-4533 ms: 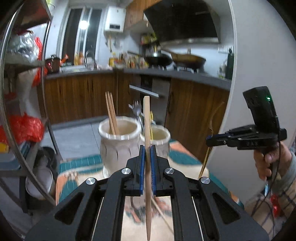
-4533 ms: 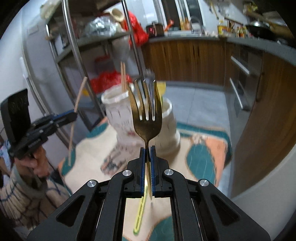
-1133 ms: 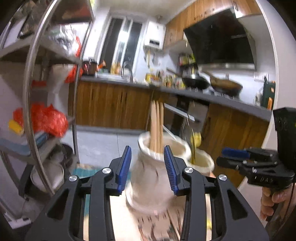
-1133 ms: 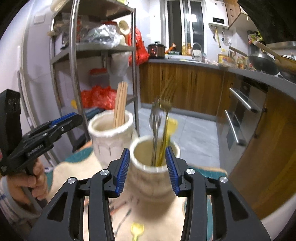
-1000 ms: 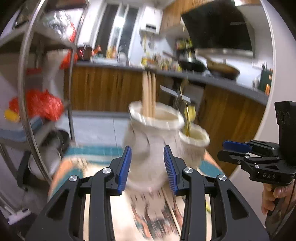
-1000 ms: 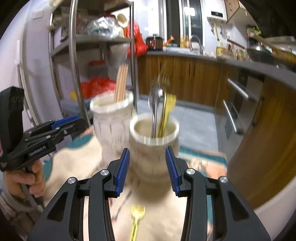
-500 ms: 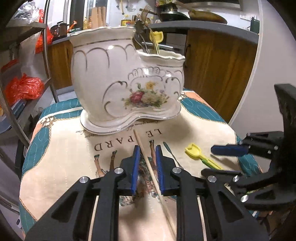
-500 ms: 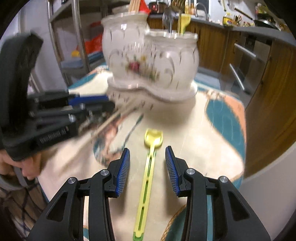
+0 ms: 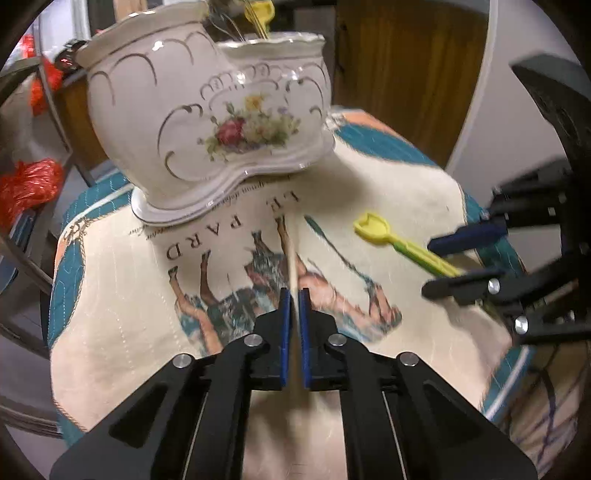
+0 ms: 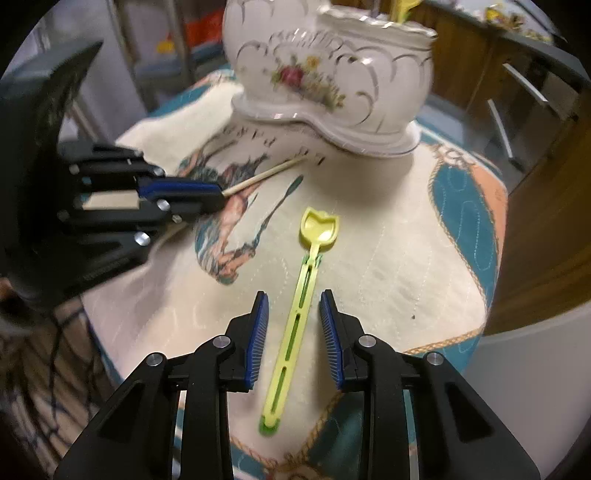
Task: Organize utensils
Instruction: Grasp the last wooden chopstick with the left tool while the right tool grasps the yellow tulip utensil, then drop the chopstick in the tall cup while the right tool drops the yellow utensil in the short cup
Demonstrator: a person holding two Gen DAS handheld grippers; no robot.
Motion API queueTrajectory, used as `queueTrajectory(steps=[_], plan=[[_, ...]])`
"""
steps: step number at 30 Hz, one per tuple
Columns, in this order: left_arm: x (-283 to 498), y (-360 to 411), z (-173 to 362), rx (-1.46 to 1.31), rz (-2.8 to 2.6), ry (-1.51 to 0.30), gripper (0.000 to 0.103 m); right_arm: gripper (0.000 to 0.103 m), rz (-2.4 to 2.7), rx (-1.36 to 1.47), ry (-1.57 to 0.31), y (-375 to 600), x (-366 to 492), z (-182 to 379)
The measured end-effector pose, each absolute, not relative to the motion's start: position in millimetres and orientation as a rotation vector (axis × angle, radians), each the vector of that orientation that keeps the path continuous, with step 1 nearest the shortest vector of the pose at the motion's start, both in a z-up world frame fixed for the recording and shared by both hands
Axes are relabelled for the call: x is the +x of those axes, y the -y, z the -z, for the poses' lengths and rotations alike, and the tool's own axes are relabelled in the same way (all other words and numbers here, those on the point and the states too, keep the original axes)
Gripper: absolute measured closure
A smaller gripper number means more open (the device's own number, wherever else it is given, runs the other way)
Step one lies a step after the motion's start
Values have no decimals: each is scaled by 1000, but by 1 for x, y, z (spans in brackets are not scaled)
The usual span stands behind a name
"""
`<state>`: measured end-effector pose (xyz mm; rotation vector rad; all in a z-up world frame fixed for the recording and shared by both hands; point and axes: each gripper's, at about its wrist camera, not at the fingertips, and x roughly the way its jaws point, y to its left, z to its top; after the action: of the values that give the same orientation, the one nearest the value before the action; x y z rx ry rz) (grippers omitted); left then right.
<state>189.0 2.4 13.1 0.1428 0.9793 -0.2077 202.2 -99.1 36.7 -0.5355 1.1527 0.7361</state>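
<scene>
A white floral ceramic utensil holder (image 9: 207, 110) with two cups stands at the back of the cloth-covered table; it also shows in the right wrist view (image 10: 332, 74). My left gripper (image 9: 291, 295) is shut on a wooden chopstick (image 9: 291, 251) that lies on the cloth; the chopstick also shows in the right wrist view (image 10: 269, 173). My right gripper (image 10: 291, 306) is open, its jaws on either side of a yellow spoon (image 10: 303, 288) lying on the cloth. The spoon also shows in the left wrist view (image 9: 391, 240).
The printed cloth (image 10: 388, 240) covers a small round table with its edge close on all sides. Wooden kitchen cabinets (image 10: 535, 166) stand to the right. A metal shelf rack (image 9: 22, 221) with red bags stands on the left. Utensils stick out of the holder's lower cup (image 9: 258, 14).
Both grippers came down from the holder to the cloth. My left jaws closed on the chopstick. My right gripper moved forward so the spoon handle lies between its open jaws.
</scene>
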Motion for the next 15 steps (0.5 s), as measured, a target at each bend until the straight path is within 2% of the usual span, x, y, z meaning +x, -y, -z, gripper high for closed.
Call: queueTrajectory(steps=[7, 12, 15], plan=[[187, -8, -20, 224, 281, -1147, 99, 73, -749, -646, -1295, 78, 214, -36], [184, -16, -21, 255, 326, -1238, 99, 88, -776, -720, -1336, 71, 215, -35], [178, -21, -21, 292, 350, -1265, 99, 93, -773, -749, -1351, 70, 215, -35]])
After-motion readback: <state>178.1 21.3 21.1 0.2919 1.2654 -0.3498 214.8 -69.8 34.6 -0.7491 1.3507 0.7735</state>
